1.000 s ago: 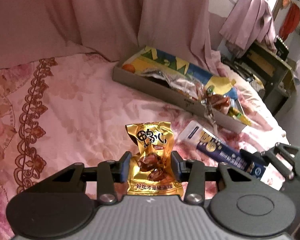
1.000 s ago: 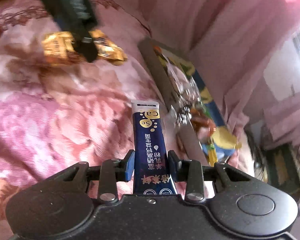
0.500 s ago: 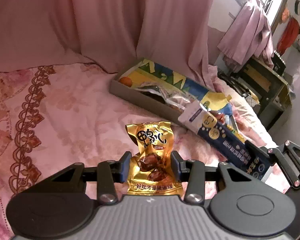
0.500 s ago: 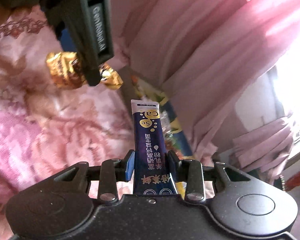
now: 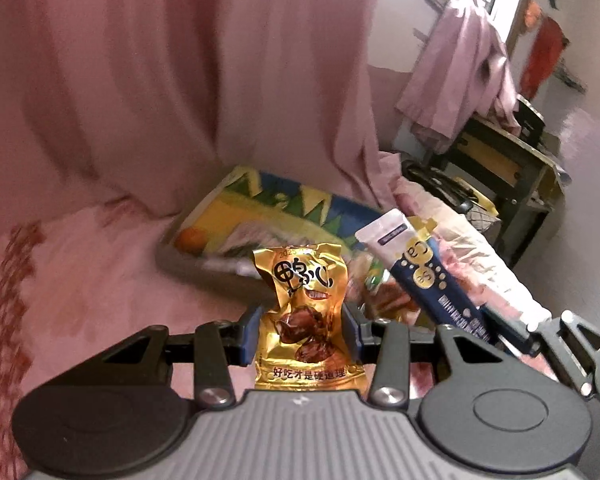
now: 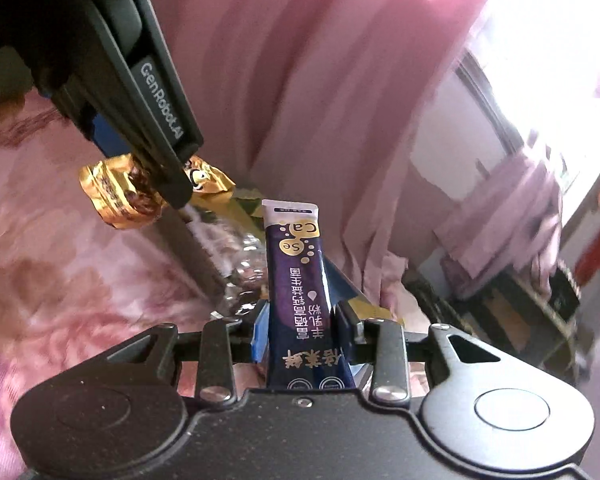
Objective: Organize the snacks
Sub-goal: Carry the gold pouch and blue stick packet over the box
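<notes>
My left gripper (image 5: 302, 326) is shut on a gold snack packet (image 5: 306, 312) printed with brown pieces, held upright above the pink bedspread. My right gripper (image 6: 302, 330) is shut on a dark blue stick sachet (image 6: 300, 288) with a white top. In the left wrist view that blue sachet (image 5: 428, 276) slants in from the right, beside the gold packet. The right wrist view shows the left gripper (image 6: 168, 184) at upper left with the gold packet (image 6: 120, 196) in its jaws. Beyond both lies a shallow grey box (image 5: 220, 276) with a colourful lining (image 5: 284, 208) and several wrapped snacks inside.
A pink floral bedspread (image 5: 80, 280) covers the bed. Pink curtains (image 5: 180, 80) hang right behind the box. To the right stand a dark shelf unit (image 5: 500, 156) draped with lilac cloth (image 5: 460, 76), and a bright window (image 6: 540, 40).
Both grippers have risen and moved toward the box, each keeping its packet. The blue sachet has come up off the bedspread beside the gold packet. The right gripper has rolled.
</notes>
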`<state>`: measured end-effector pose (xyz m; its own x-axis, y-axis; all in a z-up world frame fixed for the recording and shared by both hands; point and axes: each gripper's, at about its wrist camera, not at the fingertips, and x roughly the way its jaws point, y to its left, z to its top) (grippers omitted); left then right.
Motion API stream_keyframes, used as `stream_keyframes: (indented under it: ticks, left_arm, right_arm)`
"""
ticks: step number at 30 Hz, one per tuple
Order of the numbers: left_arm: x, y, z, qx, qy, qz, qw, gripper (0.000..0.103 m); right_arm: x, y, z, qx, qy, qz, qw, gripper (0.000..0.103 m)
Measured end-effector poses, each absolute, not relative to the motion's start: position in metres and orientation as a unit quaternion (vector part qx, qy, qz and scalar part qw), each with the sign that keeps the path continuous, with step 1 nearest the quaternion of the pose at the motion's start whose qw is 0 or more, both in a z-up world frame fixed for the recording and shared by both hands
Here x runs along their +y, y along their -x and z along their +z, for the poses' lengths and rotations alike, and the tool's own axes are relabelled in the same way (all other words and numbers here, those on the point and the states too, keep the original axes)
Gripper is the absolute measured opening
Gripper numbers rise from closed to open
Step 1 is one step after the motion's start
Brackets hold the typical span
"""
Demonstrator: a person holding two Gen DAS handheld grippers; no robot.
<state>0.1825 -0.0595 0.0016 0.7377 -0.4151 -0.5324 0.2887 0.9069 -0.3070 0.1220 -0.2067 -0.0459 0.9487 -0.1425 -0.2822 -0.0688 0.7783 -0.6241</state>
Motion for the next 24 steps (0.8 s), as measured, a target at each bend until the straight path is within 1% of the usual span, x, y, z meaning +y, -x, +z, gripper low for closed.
stream_keyframes:
  ticks: [6,15,19,24]
  left_arm:
    - [-0.082,-0.221,0.011,0.281,0.107,-0.226,0.927,0.046]
    - [-0.089,-0.270,-0.011,0.271,0.140,-0.212,0.929,0.046]
    - [-0.086,-0.284,-0.021,0.272,0.147,-0.212,0.927,0.046]
    - [-0.087,-0.293,-0.036,0.295,0.144,-0.204,0.922,0.046]
  right_arm:
    - [-0.230,-0.149,-0.038,0.159,0.260,-0.059,0.951,0.037]
    - [-0.266,-0.195,-0.034,0.191,0.164,-0.108,0.962,0.037]
    - [-0.266,-0.208,-0.040,0.211,0.150,-0.115,0.959,0.037]
    - [-0.266,-0.219,-0.050,0.226,0.149,-0.118,0.955,0.037]
